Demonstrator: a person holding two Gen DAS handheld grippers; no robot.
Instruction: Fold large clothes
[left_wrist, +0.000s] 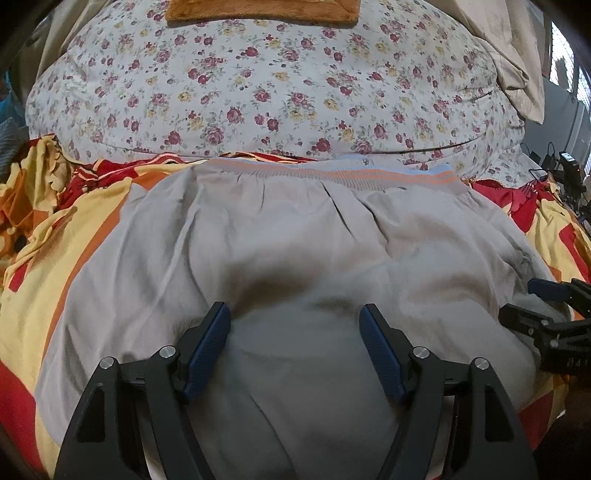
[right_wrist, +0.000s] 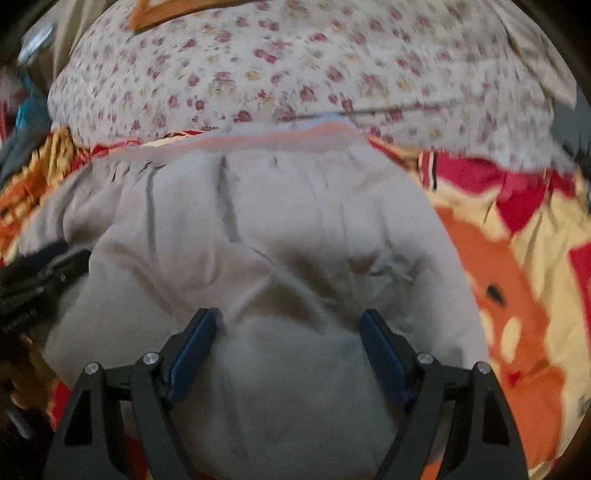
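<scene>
Grey trousers (left_wrist: 295, 236) sprawl on the patterned bedspread (left_wrist: 66, 206) under the left claw (left_wrist: 295, 317), jaws wide and empty, floral pillow (left_wrist: 258, 85) beyond; right view, blurred: right claw (right_wrist: 288, 325) equally wide above the same cloth.

Soft daylight, left wrist view sharp; right wrist view motion-blurred; fisheye bending, dark corners

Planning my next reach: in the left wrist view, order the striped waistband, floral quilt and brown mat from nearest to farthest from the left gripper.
From the left gripper:
1. striped waistband, the grey garment's far edge.
2. floral quilt, just behind it.
3. brown mat, on the quilt at the top.
</scene>
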